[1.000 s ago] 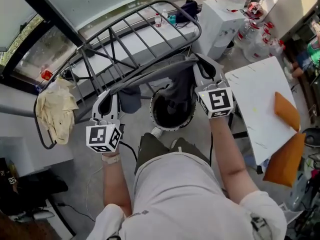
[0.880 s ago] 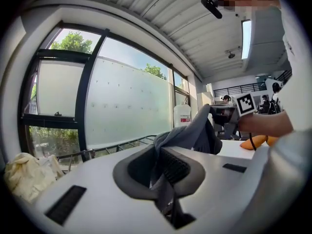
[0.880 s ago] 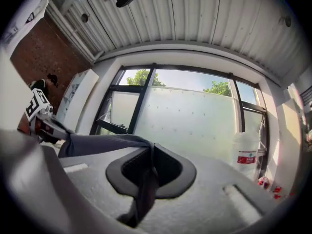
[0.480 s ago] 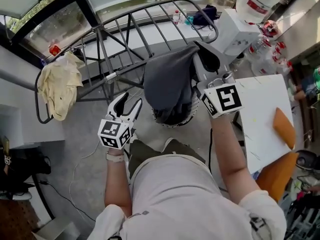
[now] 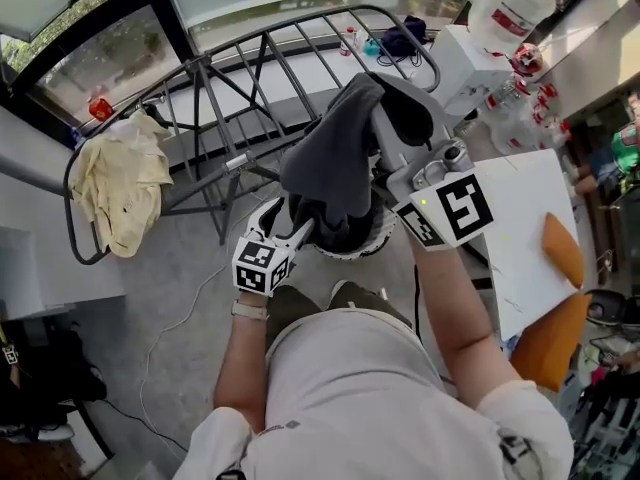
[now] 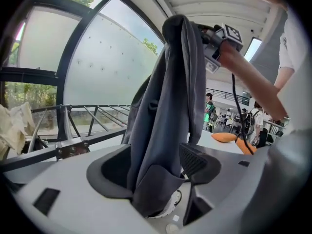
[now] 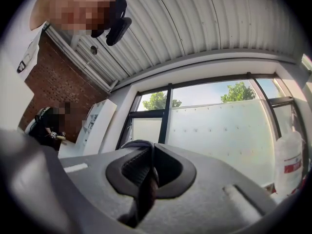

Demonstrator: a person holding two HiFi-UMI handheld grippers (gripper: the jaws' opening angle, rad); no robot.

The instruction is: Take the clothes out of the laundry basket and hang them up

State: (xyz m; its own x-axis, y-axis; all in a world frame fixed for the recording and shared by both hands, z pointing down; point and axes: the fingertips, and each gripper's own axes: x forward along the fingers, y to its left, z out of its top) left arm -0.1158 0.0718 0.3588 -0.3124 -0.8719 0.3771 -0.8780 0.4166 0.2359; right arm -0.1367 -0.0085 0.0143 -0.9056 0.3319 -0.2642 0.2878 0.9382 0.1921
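Observation:
A dark grey garment (image 5: 335,163) hangs in a bunch above the round white laundry basket (image 5: 378,236). My right gripper (image 5: 392,108) is shut on its top edge and holds it up; in the right gripper view a fold of the cloth (image 7: 144,179) is pinched between the pads. My left gripper (image 5: 290,223) is at the garment's lower part. Its jaws are opening wide, and the cloth (image 6: 170,106) hangs loose between them, resting against the left jaw while the right pad (image 6: 197,160) stands apart from it.
A dark metal drying rack (image 5: 250,68) stands beyond the basket, with a pale yellow cloth (image 5: 120,183) draped over its left end. A white table (image 5: 520,228) with an orange thing (image 5: 562,248) is at the right. A white box (image 5: 460,58) and a water jug (image 5: 505,3) stand behind.
The garment was stretched between both grippers. The left gripper let go, opened, and moved right to the cloth's lower part. The right gripper lifted the garment higher.

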